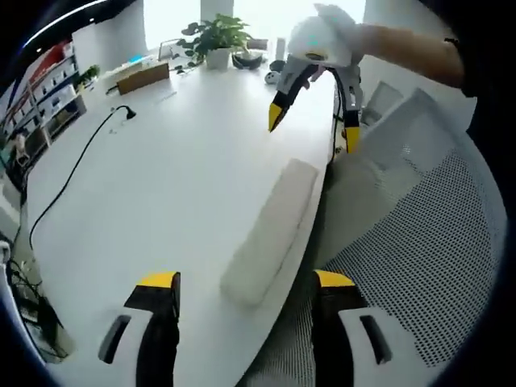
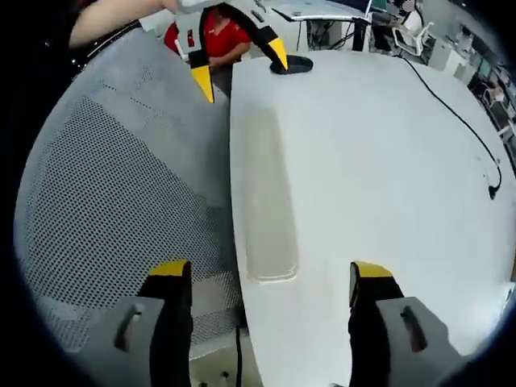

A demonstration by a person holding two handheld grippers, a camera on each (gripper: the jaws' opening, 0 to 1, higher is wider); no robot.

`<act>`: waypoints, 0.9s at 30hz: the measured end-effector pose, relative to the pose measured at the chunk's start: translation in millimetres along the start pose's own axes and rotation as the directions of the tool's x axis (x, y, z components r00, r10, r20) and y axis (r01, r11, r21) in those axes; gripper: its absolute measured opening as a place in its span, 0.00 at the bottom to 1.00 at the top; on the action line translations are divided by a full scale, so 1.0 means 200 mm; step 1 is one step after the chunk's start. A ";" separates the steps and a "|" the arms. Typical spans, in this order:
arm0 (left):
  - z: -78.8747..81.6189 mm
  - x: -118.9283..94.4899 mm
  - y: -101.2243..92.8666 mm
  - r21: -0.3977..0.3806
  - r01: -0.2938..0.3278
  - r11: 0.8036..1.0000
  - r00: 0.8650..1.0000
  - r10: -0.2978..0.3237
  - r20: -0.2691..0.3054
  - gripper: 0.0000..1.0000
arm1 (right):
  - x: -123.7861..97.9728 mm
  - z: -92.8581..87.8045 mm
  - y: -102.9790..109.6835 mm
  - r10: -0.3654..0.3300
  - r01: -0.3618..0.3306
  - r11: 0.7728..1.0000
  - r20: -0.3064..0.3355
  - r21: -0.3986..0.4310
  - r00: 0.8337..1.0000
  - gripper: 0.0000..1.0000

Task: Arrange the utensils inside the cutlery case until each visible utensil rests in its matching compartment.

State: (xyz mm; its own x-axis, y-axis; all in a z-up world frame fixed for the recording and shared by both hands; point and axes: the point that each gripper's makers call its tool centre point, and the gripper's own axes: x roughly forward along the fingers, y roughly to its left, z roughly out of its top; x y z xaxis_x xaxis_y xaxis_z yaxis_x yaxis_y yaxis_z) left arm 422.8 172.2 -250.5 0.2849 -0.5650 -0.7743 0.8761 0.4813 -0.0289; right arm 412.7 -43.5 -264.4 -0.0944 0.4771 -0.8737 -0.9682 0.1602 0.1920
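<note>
Along the table edge (image 1: 161,185), closed cutlery case (image 1: 270,230), mesh chair (image 1: 419,242) beside, both hand-held grippers open.

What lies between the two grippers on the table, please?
The closed white cutlery case lies along the table edge between the left gripper and right gripper, in the left gripper view.
</note>
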 end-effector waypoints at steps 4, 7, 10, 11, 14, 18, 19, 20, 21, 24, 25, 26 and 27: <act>-0.01 -0.11 0.00 -0.148 0.011 0.989 0.995 0.003 0.099 0.60 | -0.13 -0.02 -0.01 -0.036 0.025 0.995 0.114 0.096 0.993 0.82; 0.01 -0.17 0.02 -0.233 -0.012 0.972 0.975 0.063 0.214 0.62 | -0.19 -0.02 -0.01 -0.096 0.062 0.985 0.217 0.161 0.971 0.82; -0.01 -0.20 0.08 -0.314 -0.070 0.947 0.950 0.159 0.268 0.65 | -0.22 -0.03 -0.01 -0.158 0.084 0.967 0.302 0.242 0.940 0.87; -0.04 -0.20 0.12 -0.341 -0.110 0.934 0.941 0.208 0.266 0.65 | -0.22 -0.04 0.00 -0.171 0.085 0.961 0.323 0.263 0.931 0.90; -0.02 -0.25 0.18 -0.408 -0.139 0.902 0.900 0.287 0.329 0.66 | -0.21 -0.09 0.01 -0.213 0.087 0.935 0.347 0.344 0.913 0.95; 0.00 -0.38 0.27 -0.577 -0.103 0.810 0.792 0.418 0.445 0.70 | -0.19 -0.15 -0.03 -0.306 0.123 0.889 0.372 0.441 0.876 0.97; 0.00 -0.40 0.29 -0.602 -0.099 0.792 0.770 0.444 0.457 0.74 | -0.19 -0.16 -0.03 -0.323 0.126 0.878 0.377 0.463 0.868 0.97; -0.02 -0.43 0.31 -0.629 -0.109 0.770 0.750 0.479 0.456 0.78 | -0.19 -0.18 -0.04 -0.346 0.131 0.863 0.382 0.488 0.857 0.98; -0.04 -0.45 0.32 -0.629 -0.131 0.766 0.743 0.496 0.449 0.81 | -0.19 -0.19 -0.05 -0.368 0.141 0.850 0.380 0.508 0.849 0.98; -0.09 -0.49 0.32 -0.628 -0.193 0.754 0.729 0.539 0.422 0.90 | -0.19 -0.22 -0.08 -0.436 0.193 0.816 0.363 0.544 0.823 0.99; -0.09 -0.51 0.33 -0.639 -0.198 0.743 0.705 0.561 0.434 0.96 | -0.19 -0.23 -0.09 -0.457 0.208 0.805 0.357 0.556 0.815 0.99; -0.10 -0.53 0.34 -0.662 -0.198 0.723 0.673 0.591 0.444 0.99 | -0.19 -0.25 -0.10 -0.479 0.223 0.791 0.349 0.570 0.806 0.99; -0.11 -0.55 0.34 -0.673 -0.195 0.713 0.665 0.600 0.444 0.99 | -0.18 -0.25 -0.09 -0.482 0.227 0.789 0.347 0.571 0.804 0.99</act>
State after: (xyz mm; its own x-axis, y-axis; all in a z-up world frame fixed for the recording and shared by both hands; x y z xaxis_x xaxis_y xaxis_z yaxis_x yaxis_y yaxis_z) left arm 442.9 282.4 -181.7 0.8882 -0.3843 -0.2520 0.3076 0.9045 -0.2953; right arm 421.1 -107.8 -258.5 0.4714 0.6061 -0.6406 -0.6530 0.7282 0.2084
